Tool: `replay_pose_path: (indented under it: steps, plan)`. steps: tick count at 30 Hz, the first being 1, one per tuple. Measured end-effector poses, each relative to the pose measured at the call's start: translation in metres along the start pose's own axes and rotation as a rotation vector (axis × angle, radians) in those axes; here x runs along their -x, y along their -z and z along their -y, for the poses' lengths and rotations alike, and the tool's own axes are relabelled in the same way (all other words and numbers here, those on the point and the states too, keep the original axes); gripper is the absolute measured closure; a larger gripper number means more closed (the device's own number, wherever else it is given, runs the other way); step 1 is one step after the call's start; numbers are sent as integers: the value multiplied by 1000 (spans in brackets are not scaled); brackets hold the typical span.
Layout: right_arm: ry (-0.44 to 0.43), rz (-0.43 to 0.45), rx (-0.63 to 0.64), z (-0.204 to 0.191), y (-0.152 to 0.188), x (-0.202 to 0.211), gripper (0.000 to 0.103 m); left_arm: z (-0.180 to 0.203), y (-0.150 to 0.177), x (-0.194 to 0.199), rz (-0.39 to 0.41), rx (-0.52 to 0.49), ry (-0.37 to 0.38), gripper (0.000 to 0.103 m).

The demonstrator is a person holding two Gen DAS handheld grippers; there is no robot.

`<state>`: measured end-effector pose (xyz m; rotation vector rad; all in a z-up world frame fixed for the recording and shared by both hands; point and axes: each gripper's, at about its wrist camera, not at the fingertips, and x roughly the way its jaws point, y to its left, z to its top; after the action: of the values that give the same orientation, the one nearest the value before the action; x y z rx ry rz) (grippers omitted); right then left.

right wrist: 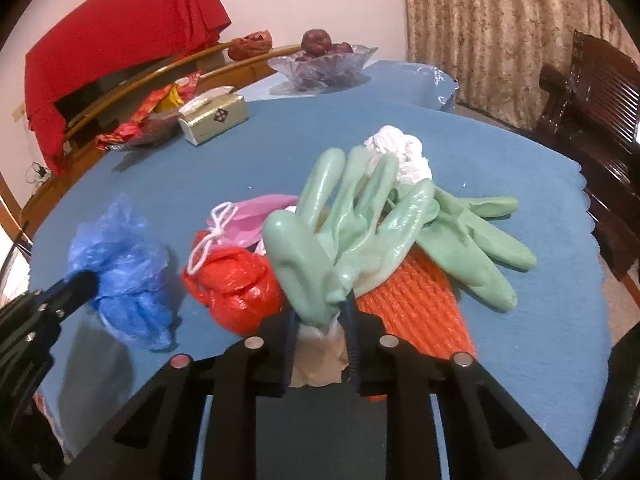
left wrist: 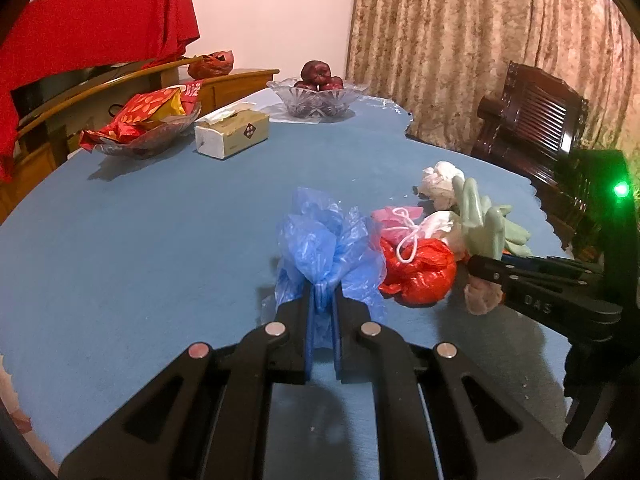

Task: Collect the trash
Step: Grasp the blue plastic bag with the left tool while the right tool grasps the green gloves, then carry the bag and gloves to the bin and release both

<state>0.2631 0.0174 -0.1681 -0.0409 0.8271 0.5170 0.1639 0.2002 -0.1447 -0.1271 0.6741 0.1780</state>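
Claws (left wrist: 323, 312) over blue tablecloth (left wrist: 140, 240), curtained room

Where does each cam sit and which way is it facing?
Left wrist: on the left claw, looking forward along its fingers over the blue table; it is shut on the blue bag, and the right claw enters from the right.
Right wrist: on the right claw, shut on a green glove; the left claw shows at left.
Shared: red bag, tissue box.
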Motion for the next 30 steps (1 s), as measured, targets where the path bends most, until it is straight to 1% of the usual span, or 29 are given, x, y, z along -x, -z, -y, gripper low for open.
replay_pose_path:
  steps: [9,15,19,23,30]
  plan:
    - [-30,40,-25,12,12,51,83,23,-4,23,28,-31,36,96]
    - [-28,100,-30,25,15,96,83,51,-8,45,53,-55,84,96]
    - [-23,134,-38,35,18,126,83,75,-11,60,71,-78,131,96]
    - [-2,166,-48,47,24,155,83,100,-12,71,83,-100,176,96]
    - [53,206,-87,73,36,192,83,146,-9,87,99,-145,256,96]
